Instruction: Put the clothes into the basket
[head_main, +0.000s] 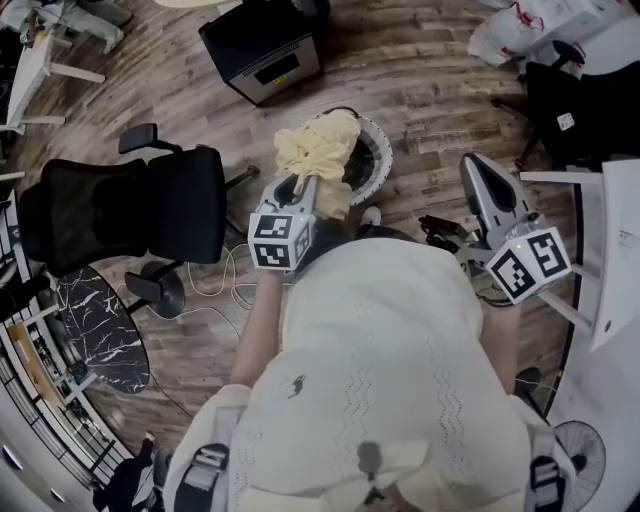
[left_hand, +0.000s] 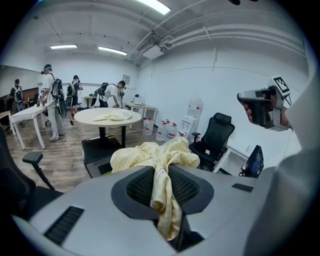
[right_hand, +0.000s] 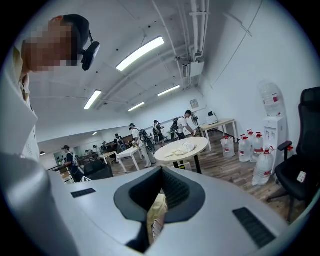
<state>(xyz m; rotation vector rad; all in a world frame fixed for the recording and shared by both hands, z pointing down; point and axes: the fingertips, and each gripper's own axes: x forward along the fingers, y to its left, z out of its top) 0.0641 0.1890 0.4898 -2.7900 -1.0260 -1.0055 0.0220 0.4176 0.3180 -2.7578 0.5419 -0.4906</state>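
My left claw (left_hand: 160, 180) pinches the yellow cloth (head_main: 318, 150) above the basket (head_main: 385, 160) on the floor, so the drop is still left. The right claw (right_hand: 159, 200) looks closed, with a pale scrap (right_hand: 157, 214) low between its jaws.

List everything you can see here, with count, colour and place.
cloth: one, pale yellow, bunched over the basket
basket: one, round, white-rimmed, on the wood floor
office chairs: two, black, left and far right of basket
cabinet: one, black, beyond the basket
side table: one, black marble, lower left
round table: one, white, background, pale cloth on top
water jugs: several, clear with red caps, beyond the round table
people: several, far background
left gripper: one, grey, shut on the cloth
right gripper: one, grey, jaws together on a pale scrap
person's top: one, cream, bottom of head view
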